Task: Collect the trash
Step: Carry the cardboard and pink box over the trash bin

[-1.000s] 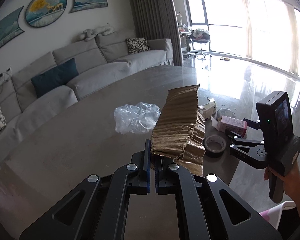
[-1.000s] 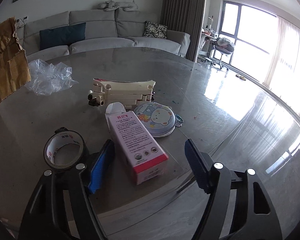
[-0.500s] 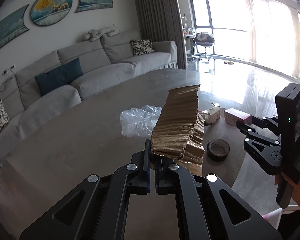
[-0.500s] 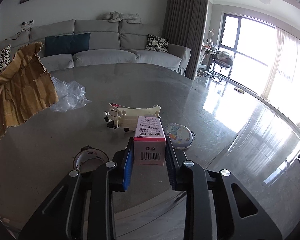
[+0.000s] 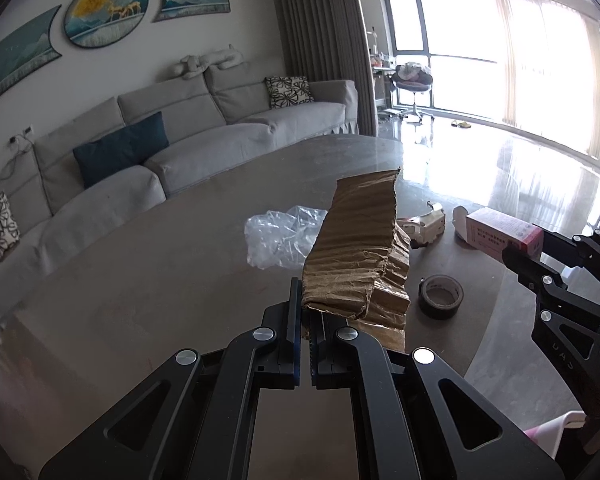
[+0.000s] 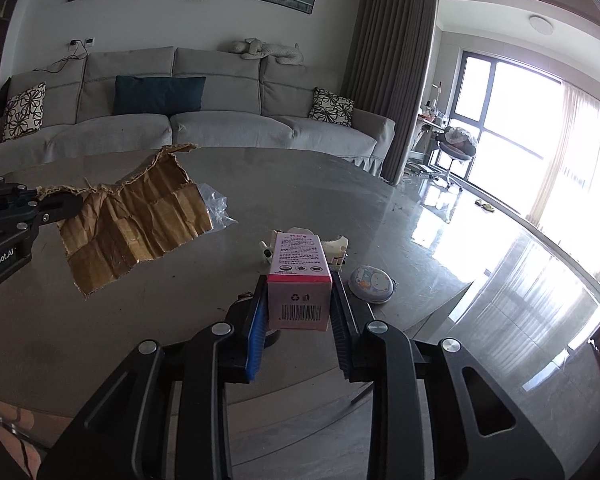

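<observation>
My left gripper [image 5: 306, 316] is shut on a torn piece of brown cardboard [image 5: 360, 248] and holds it above the round table [image 5: 160, 280]; the cardboard also shows in the right wrist view [image 6: 132, 224]. My right gripper [image 6: 300, 308] is shut on a pink and white carton box [image 6: 300, 272], lifted off the table; the box shows in the left wrist view [image 5: 500, 232]. A crumpled clear plastic bag [image 5: 280, 236] lies on the table behind the cardboard.
A roll of tape [image 5: 440, 296], a cream plastic tool [image 5: 428, 224] and a round tin with a bear picture [image 6: 370, 284] lie on the table. A grey sofa [image 6: 180, 128] stands behind. The table edge runs near the right gripper.
My right gripper closed on the pink box and lifted it off the table. My left gripper kept holding the cardboard, roughly in place.
</observation>
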`<state>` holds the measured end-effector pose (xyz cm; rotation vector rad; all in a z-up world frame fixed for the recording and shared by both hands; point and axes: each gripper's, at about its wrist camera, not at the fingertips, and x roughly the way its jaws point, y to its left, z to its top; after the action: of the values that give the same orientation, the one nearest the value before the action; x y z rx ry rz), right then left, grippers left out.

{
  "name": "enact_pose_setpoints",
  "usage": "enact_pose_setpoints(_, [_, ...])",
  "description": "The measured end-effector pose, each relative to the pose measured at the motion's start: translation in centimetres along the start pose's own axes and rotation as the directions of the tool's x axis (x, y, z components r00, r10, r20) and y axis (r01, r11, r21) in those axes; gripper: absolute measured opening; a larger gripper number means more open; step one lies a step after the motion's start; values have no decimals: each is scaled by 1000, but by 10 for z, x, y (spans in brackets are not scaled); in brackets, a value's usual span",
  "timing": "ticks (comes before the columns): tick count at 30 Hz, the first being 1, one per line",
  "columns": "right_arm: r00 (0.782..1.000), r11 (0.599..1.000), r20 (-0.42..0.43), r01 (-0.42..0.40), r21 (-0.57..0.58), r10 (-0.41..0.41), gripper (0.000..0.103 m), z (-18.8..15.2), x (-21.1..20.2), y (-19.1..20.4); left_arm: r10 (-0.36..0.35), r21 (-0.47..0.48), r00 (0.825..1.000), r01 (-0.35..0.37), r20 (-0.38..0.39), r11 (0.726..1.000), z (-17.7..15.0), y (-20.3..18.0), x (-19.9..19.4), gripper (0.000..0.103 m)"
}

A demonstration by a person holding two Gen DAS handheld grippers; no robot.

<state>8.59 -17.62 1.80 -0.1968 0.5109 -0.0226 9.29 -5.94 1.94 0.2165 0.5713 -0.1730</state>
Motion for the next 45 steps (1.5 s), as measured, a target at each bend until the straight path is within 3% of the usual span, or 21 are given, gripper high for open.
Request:
enact_pose_setpoints(6, [1000,1000,16,14,6,-14,30,4,-28,0,-6,15,1000,6,22,1000,1,-1,-11,5])
enact_pose_setpoints(13, [997,997,25,68,37,-69,30,-9,-72,-10,-72,75,997,69,39,995,-10,-28,-34,5])
enact_pose_setpoints(26, [979,968,-49,202,147,-197,30,-79,-150,-52,-227,178,974,222,12,959,-52,-117,-90,5])
enact_pose_setpoints(45, [914,880,-195,399,260,-357,30,-181,-238,-91,-409,334,903,428,-132,840,-135,-242,-160,5])
